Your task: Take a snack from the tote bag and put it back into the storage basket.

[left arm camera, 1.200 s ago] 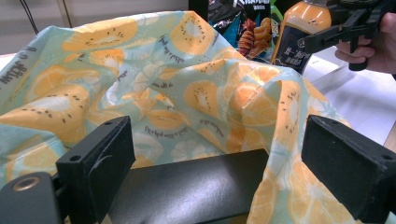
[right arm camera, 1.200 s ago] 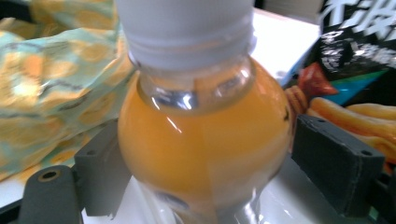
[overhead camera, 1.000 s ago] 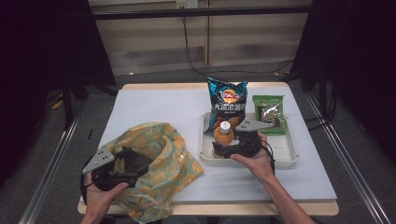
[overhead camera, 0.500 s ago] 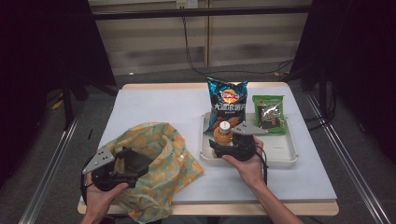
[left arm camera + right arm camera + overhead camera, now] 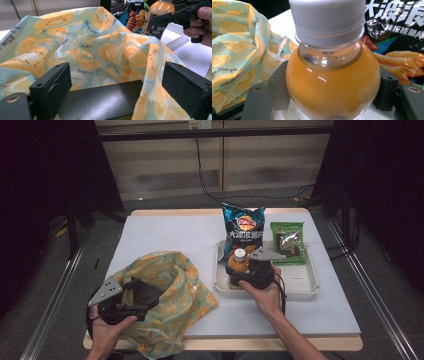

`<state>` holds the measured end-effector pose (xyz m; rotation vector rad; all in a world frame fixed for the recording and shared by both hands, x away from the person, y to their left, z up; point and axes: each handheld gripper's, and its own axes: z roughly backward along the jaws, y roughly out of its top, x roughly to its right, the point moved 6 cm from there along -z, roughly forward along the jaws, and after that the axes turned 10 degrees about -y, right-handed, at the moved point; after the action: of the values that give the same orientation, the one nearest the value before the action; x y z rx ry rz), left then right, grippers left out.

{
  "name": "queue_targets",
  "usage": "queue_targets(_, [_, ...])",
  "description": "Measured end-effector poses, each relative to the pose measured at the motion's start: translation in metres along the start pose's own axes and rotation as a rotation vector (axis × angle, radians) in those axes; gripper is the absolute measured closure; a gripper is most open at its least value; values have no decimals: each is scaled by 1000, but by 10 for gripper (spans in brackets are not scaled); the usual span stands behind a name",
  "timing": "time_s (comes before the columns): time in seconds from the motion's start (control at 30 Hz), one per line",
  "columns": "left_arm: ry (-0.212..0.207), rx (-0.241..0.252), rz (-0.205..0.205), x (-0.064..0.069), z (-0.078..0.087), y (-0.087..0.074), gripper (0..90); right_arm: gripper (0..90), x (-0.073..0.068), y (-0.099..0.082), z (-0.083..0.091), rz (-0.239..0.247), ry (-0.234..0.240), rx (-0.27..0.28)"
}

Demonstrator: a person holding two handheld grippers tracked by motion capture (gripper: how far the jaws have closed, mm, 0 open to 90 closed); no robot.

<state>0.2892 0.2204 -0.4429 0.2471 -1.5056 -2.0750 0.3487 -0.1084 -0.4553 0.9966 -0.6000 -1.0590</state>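
My right gripper (image 5: 239,270) clamps the orange juice bottle (image 5: 238,263) by its shoulders; it stands upright, white cap up, in the white tray (image 5: 305,287), chip bag (image 5: 243,231) just behind. My left gripper (image 5: 142,292) gapes wide inside the fruit-print cloth bag (image 5: 175,300), well apart.

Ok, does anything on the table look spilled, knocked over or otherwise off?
Nothing stands out. The orange juice bottle stands upright and capped in the white tray, between the right claw's jaws. The chip bag and green packet look intact. The fruit-print bag is merely crumpled.
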Motion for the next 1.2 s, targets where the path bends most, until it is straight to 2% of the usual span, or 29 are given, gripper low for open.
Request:
queue_targets(0.03, [-1,1,6,-1,0,0,87,301,3,2,-1,-3,42,3])
queue_targets(0.07, [-2,3,7,-1,0,0,87,302,4,3,-2,-6,62,7])
queue_targets(0.1, [-2,3,7,-1,0,0,87,302,4,3,-2,-6,62,7])
queue_targets(0.13, [-2,2,5,-1,0,0,87,302,6,5,-2,1,107,14])
queue_targets(0.2, [0,2,3,0,0,0,87,302,7,7,-2,6,157,17])
queue_targets(0.23, [0,2,3,0,0,0,87,302,7,7,-2,6,157,17])
queue_targets(0.27, [-2,0,1,0,0,0,87,302,8,9,-3,23,210,24])
queue_targets(0.37, [-1,3,0,0,0,0,87,302,9,10,-3,33,236,25])
queue_targets(0.4, [-1,1,2,0,0,0,87,302,11,11,-2,50,273,23])
queue_targets(0.53, [-1,2,1,0,-1,0,86,303,14,13,-3,76,341,26])
queue_targets(0.57, [-1,2,1,0,-1,0,86,303,14,13,-3,76,341,26])
queue_targets(0.6, [0,2,1,0,-1,0,86,303,16,15,-3,82,370,35])
queue_targets(0.63, [0,2,1,0,-1,0,86,303,16,15,-3,82,370,35])
queue_targets(0.73, [0,1,4,0,-1,0,86,303,17,17,-3,107,421,28])
queue_targets(0.8, [0,0,3,0,-1,0,87,303,17,17,-4,110,433,26])
queue_targets(0.83, [0,0,2,0,-1,0,86,303,18,15,-6,124,451,8])
queue_targets(1.07, [0,-3,-1,-1,-1,-1,86,303,20,8,-14,169,473,-25])
queue_targets(1.2, [1,-6,-5,-1,-1,-1,86,303,19,8,-16,188,477,-22])
